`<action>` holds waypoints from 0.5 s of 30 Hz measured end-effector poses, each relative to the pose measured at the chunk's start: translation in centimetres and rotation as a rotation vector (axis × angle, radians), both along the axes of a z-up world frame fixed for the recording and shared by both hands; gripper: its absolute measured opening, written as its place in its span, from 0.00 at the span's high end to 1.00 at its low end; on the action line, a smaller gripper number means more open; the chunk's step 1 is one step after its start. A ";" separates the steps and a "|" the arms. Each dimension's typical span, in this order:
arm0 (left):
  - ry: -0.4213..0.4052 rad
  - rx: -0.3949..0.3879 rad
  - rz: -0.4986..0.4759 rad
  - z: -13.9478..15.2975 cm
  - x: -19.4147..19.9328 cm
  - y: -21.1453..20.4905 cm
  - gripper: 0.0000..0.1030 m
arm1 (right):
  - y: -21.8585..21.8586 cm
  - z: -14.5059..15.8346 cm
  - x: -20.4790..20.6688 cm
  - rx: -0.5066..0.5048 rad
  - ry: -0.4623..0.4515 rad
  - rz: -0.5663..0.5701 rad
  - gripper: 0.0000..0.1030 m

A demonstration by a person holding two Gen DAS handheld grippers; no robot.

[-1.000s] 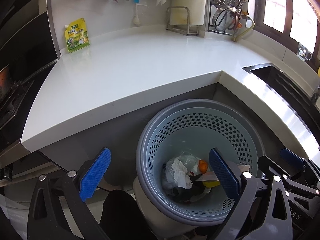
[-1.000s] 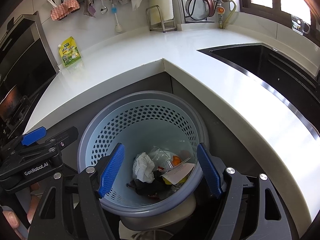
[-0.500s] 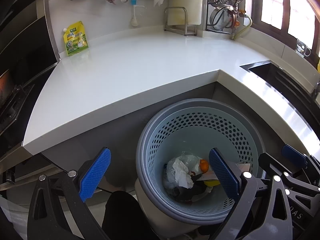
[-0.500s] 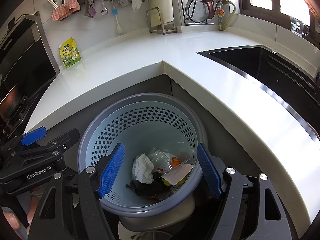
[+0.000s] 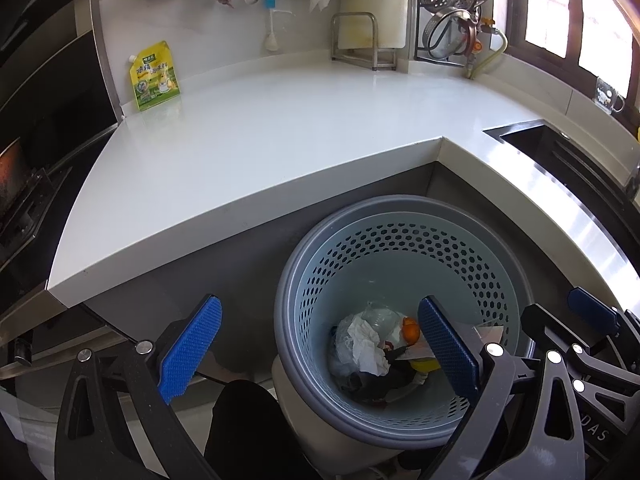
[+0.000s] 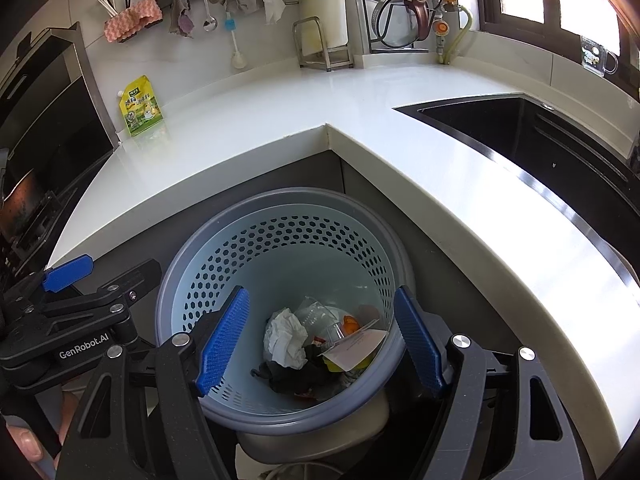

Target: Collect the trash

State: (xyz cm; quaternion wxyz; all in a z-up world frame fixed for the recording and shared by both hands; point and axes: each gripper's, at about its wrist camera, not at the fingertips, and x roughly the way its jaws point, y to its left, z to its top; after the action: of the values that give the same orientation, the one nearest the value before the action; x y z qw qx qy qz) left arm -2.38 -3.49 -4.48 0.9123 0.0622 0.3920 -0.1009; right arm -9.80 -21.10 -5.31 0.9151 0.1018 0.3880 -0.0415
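Observation:
A round blue-grey perforated waste basket [image 5: 400,248] [image 6: 280,248] stands on the floor in the inner corner of the counter. Inside lie crumpled white paper [image 5: 360,344] [image 6: 286,336], a white card [image 6: 360,342], an orange scrap [image 5: 410,328] [image 6: 351,324] and dark cloth [image 6: 288,376]. My left gripper [image 5: 319,302] hangs open above the basket's left rim, with nothing between its blue pads. Directly over the basket, my right gripper [image 6: 321,291] is wide open and also empty. Each gripper shows at the edge of the other's view.
A white L-shaped countertop [image 5: 260,140] [image 6: 420,152] wraps around the basket. A yellow-green pouch [image 5: 154,76] [image 6: 140,106] leans on the back wall. A dark sink [image 6: 540,140] lies right, a stove [image 5: 24,184] left. Utensils and a pot rack [image 6: 400,8] are behind.

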 end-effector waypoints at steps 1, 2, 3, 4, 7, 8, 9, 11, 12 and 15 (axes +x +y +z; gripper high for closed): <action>0.000 0.000 0.001 0.0 0.0 0.0 0.06 | 0.0 0.0 0.0 -0.003 0.000 0.001 0.30; 0.001 0.002 0.001 0.0 0.1 0.0 0.06 | 0.1 0.0 0.0 -0.004 -0.001 0.001 0.30; 0.001 0.003 0.002 -0.1 0.1 0.0 0.06 | 0.1 0.0 0.0 -0.004 -0.001 0.002 0.30; 0.001 0.005 0.003 -0.1 0.1 0.1 0.06 | 0.1 0.0 0.0 -0.005 -0.001 0.003 0.30; 0.002 0.004 0.007 -0.1 0.1 0.1 0.06 | 0.2 0.1 0.0 -0.010 -0.002 0.004 0.30; 0.002 0.005 0.009 -0.1 0.1 0.1 0.06 | 0.2 0.1 0.0 -0.009 -0.002 0.004 0.30; 0.001 0.006 0.009 -0.1 0.1 0.1 0.06 | 0.1 0.1 0.0 -0.009 -0.002 0.003 0.30; -0.001 0.011 0.008 -0.1 0.0 0.0 0.06 | 0.1 0.0 0.0 -0.007 -0.001 0.003 0.30; -0.002 0.014 0.007 -0.1 0.0 -0.1 0.06 | 0.1 0.0 0.0 -0.007 -0.001 0.003 0.30; -0.004 0.017 0.009 -0.1 0.0 -0.1 0.06 | 0.1 0.1 0.0 -0.010 -0.003 0.004 0.30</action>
State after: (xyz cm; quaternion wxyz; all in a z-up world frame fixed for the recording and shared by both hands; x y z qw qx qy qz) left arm -2.42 -3.57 -4.58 0.9129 0.0686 0.3913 -0.0934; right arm -9.77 -21.04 -5.20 0.9162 0.0965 0.3866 -0.0416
